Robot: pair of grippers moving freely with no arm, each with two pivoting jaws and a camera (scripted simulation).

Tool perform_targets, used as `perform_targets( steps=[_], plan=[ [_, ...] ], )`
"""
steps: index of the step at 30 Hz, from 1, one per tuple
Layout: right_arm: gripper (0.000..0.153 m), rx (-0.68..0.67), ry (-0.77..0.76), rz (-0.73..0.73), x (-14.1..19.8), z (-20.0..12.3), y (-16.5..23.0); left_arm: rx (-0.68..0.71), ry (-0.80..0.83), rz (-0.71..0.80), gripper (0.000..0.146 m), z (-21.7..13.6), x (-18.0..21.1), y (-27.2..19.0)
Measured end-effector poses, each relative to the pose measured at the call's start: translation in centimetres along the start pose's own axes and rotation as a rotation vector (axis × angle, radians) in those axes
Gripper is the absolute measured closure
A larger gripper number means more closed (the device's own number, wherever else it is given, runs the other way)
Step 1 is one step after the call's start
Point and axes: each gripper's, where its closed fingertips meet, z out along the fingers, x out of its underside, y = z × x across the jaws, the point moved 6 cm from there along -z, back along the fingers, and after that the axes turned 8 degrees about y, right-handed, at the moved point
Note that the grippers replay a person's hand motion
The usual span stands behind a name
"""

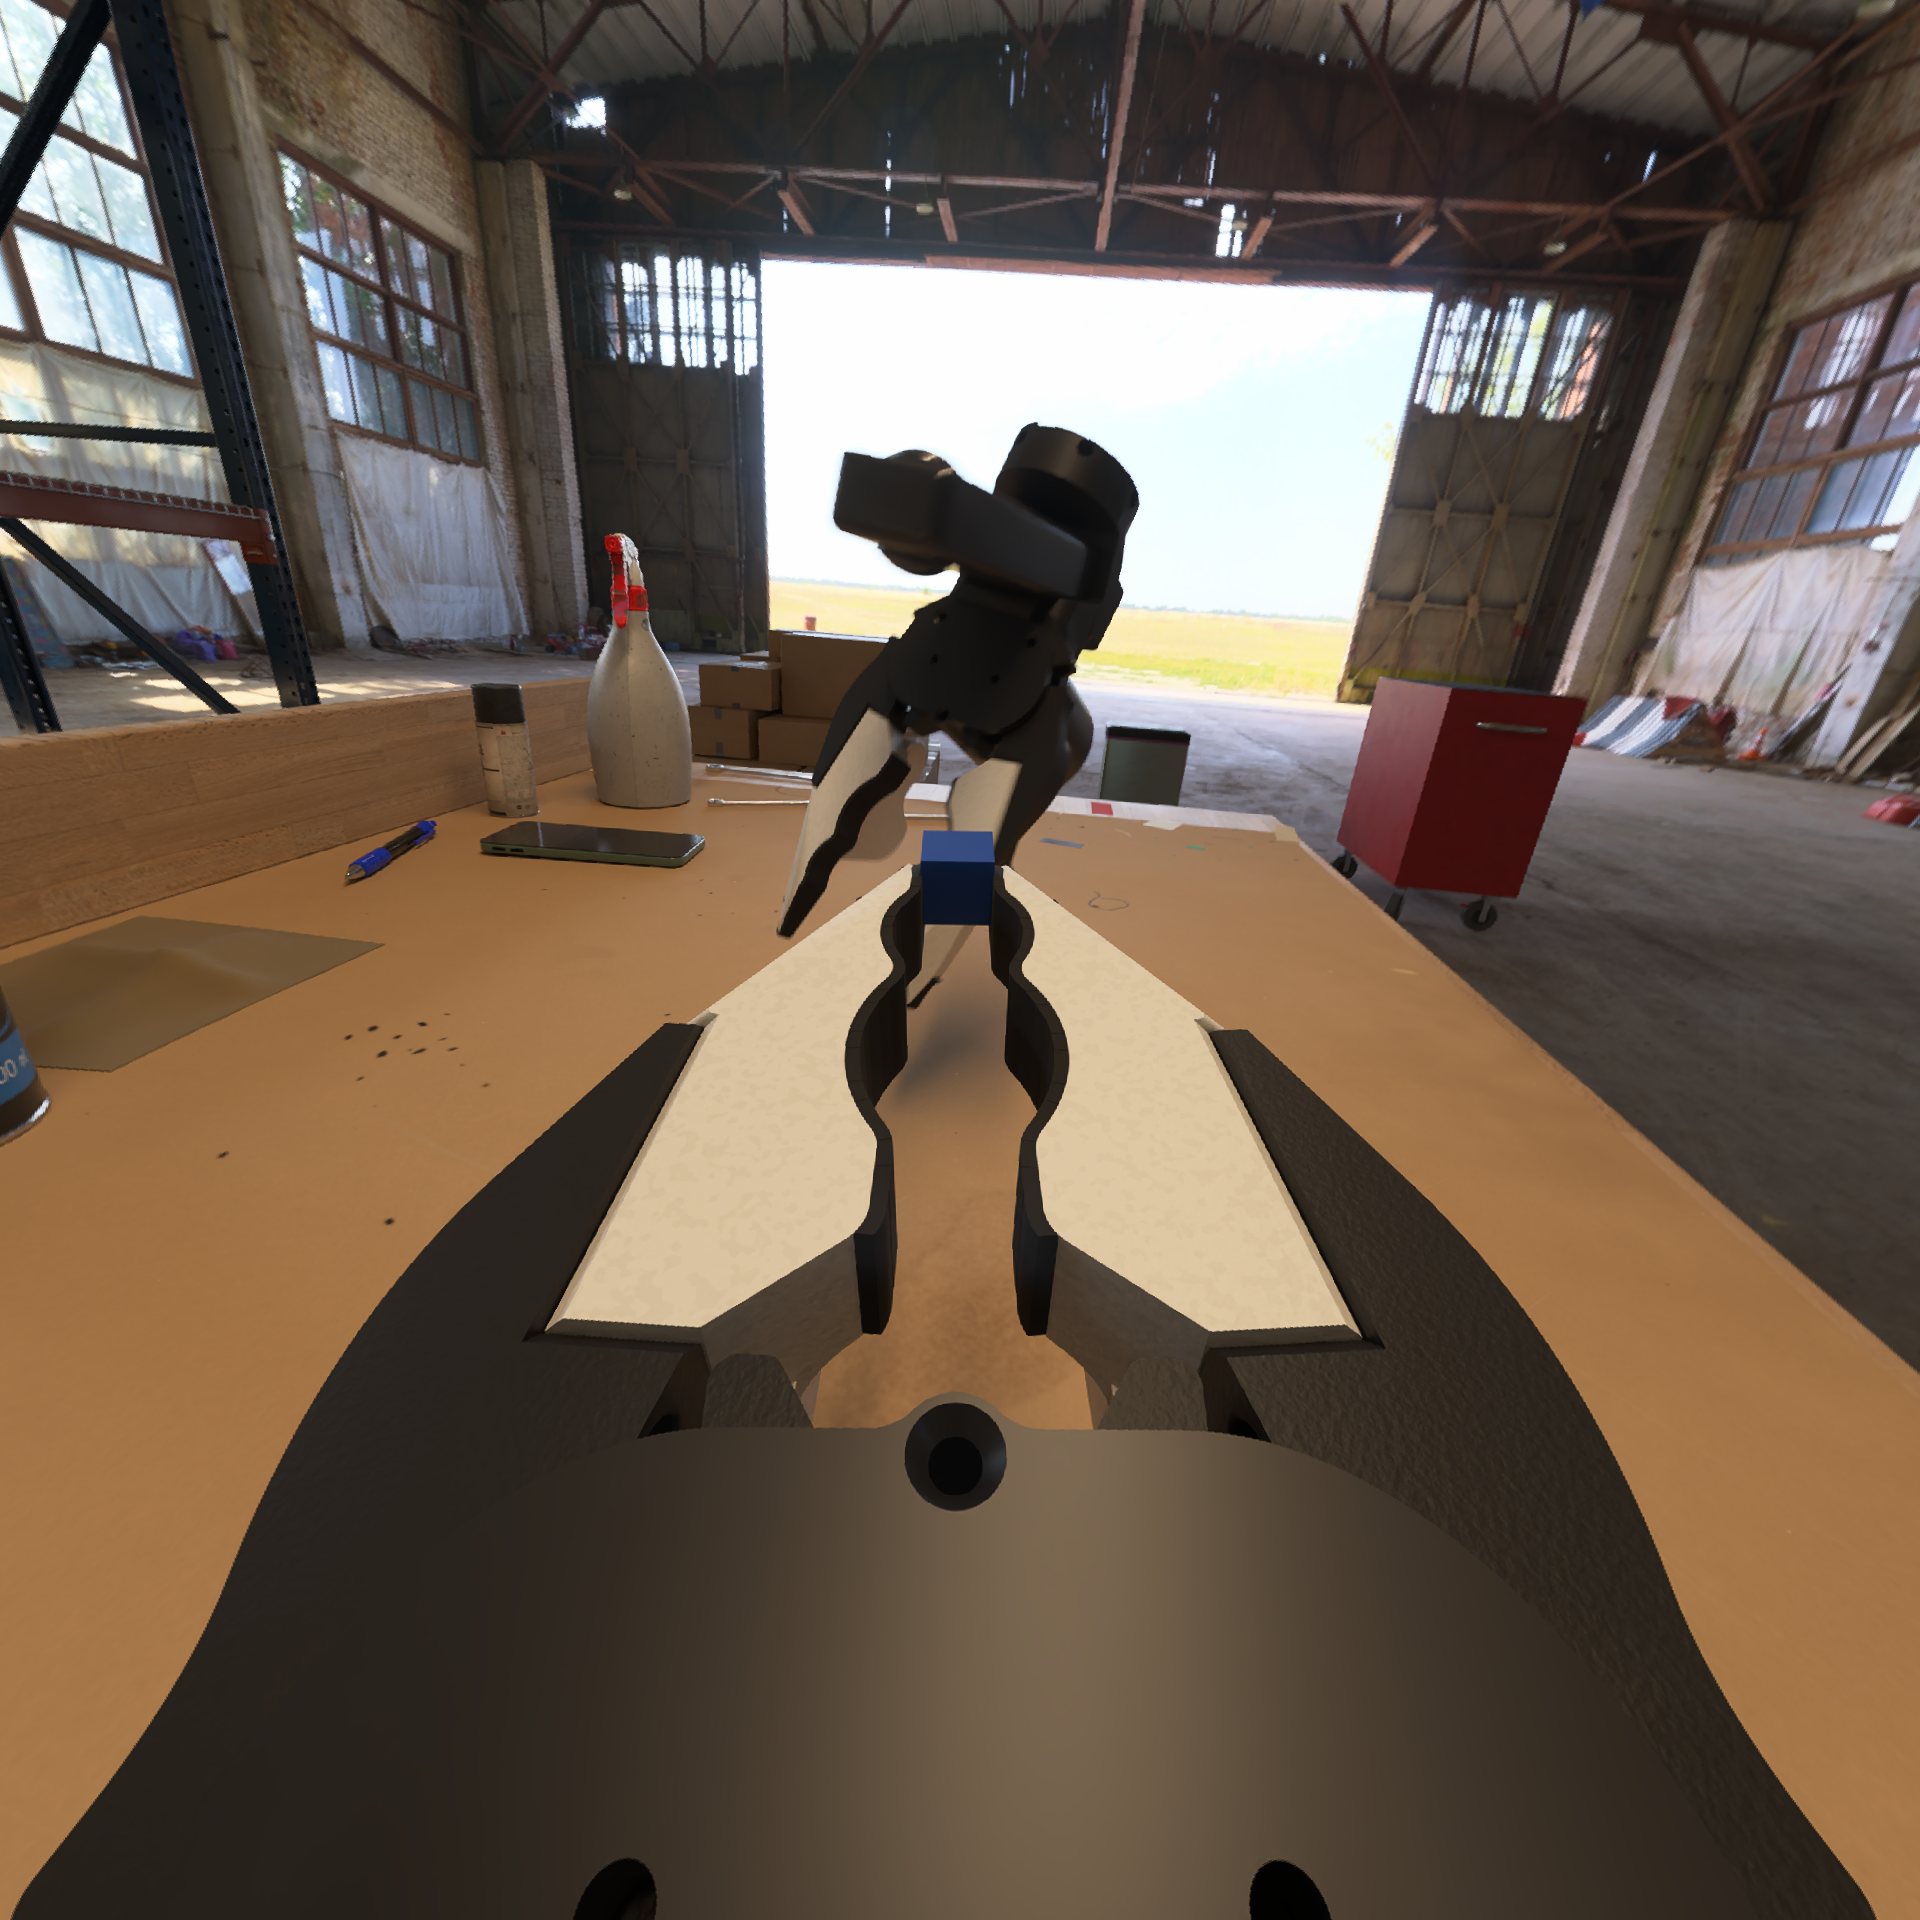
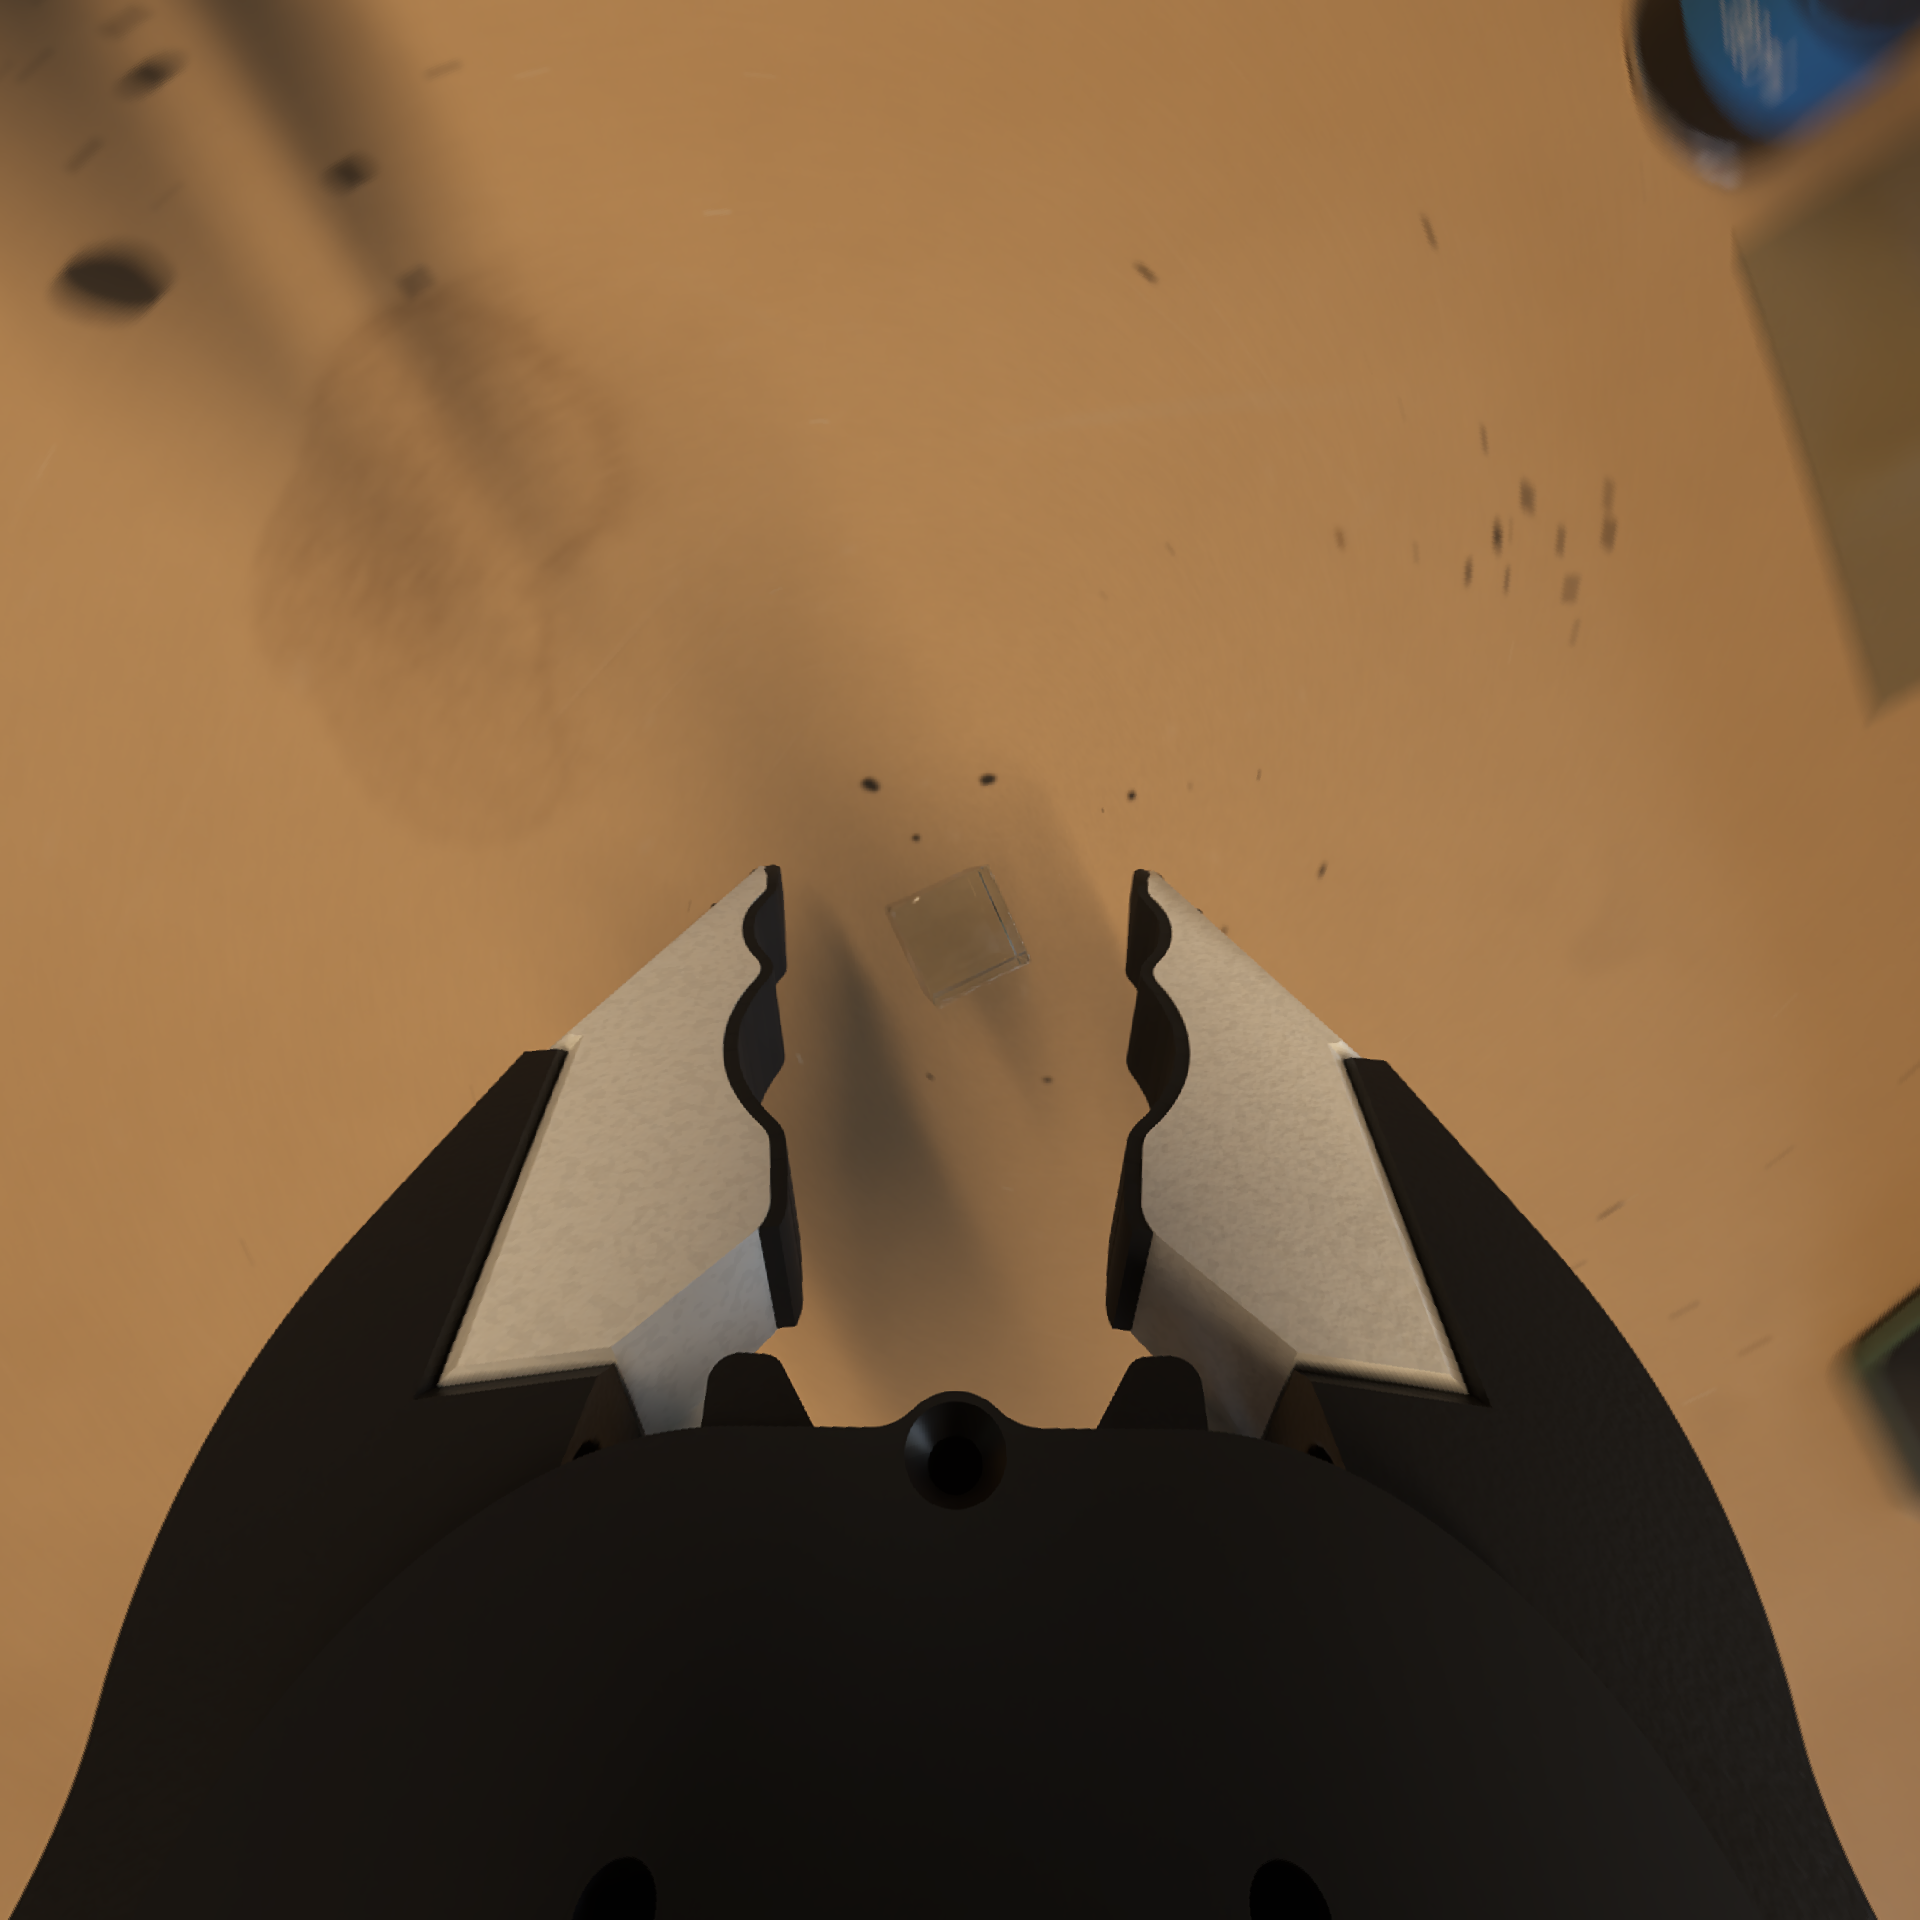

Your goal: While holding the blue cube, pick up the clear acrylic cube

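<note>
My left gripper [image 1: 957, 883] is shut on the small blue cube [image 1: 957, 878], which it holds at its fingertips above the brown table [image 1: 312, 1195]. My right gripper [image 2: 956, 883] is open and points down at the table. The clear acrylic cube [image 2: 957, 935] lies on the table between its two fingertips, touching neither. In the left wrist view the right gripper [image 1: 883, 935] shows farther off, just behind the blue cube, tilted downward with its jaws apart. The clear cube does not show in that view.
On the table's left side lie a phone [image 1: 592, 843], a blue pen [image 1: 391, 850], a spray can [image 1: 505, 748], a white spray bottle [image 1: 637, 717] and a grey sheet [image 1: 156, 987]. A dark jar with a blue label [image 2: 1756, 73] stands at the left edge. A wooden wall [image 1: 239, 790] borders the left. A red cabinet [image 1: 1455, 790] stands off the table, right.
</note>
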Motion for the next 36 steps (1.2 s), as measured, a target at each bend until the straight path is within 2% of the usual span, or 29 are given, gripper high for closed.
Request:
perform_targets(
  steps=[3, 6, 7, 10, 13, 17, 21, 23, 25, 28, 29, 32, 36],
  plan=[
    [0.081, 0.015, -0.049, -0.369, 0.1, -2.8, 0.3, 0.002, -0.013, -0.017, 0.135, -0.2, 0.0, 0.2],
    [0.086, 0.103, -0.084, -0.739, -0.3, -4.4, -0.1, 0.009, -0.013, -0.011, 0.135, -0.1, -0.1, 0.0],
    [0.089, 0.134, -0.052, -0.856, -0.2, -4.3, -0.3, 0.014, -0.015, -0.012, 0.135, 0.0, -0.2, 0.0],
    [0.091, 0.165, 0.165, -1.154, 0.3, -2.7, -0.7, 0.019, -0.018, -0.014, 0.135, 0.0, -0.3, -0.1],
    [0.091, 0.197, 0.231, -1.513, 0.8, -1.2, -0.9, 0.025, -0.020, -0.011, 0.135, -0.1, -0.5, -0.1],
    [0.088, 0.137, 0.184, -1.796, 0.4, 0.0, -0.9, 0.035, -0.017, -0.028, 0.135, 0.0, -0.3, 0.1],
    [0.085, 0.103, 0.181, -1.979, 0.0, 1.8, -0.6, 0.052, -0.003, -0.041, 0.135, 0.3, -0.1, 0.3],
    [0.087, 0.069, 0.215, -2.034, 0.2, 3.0, -0.5, 0.058, -0.002, -0.046, 0.135, 0.3, 0.0, 0.3],
    [0.096, 0.065, 0.254, -2.063, 0.6, 4.0, -0.3, 0.060, -0.003, -0.049, 0.135, 0.3, 0.1, 0.2],
    [0.122, 0.020, 0.287, -2.018, 0.9, 4.7, -0.1, 0.061, -0.011, -0.052, 0.135, 0.2, 0.0, 0.3],
    [0.125, 0.024, 0.303, -1.974, 0.8, 4.8, -0.1, 0.061, -0.012, -0.053, 0.135, 0.1, 0.0, 0.3],
    [0.125, 0.058, 0.239, -1.744, 0.0, 4.3, -0.3, 0.054, -0.013, -0.055, 0.135, 0.0, 0.1, 0.4],
    [0.125, 0.141, -0.014, -1.218, -2.9, 1.4, -1.2, 0.027, -0.034, -0.078, 0.135, -0.2, 0.0, 0.6]
  ],
)
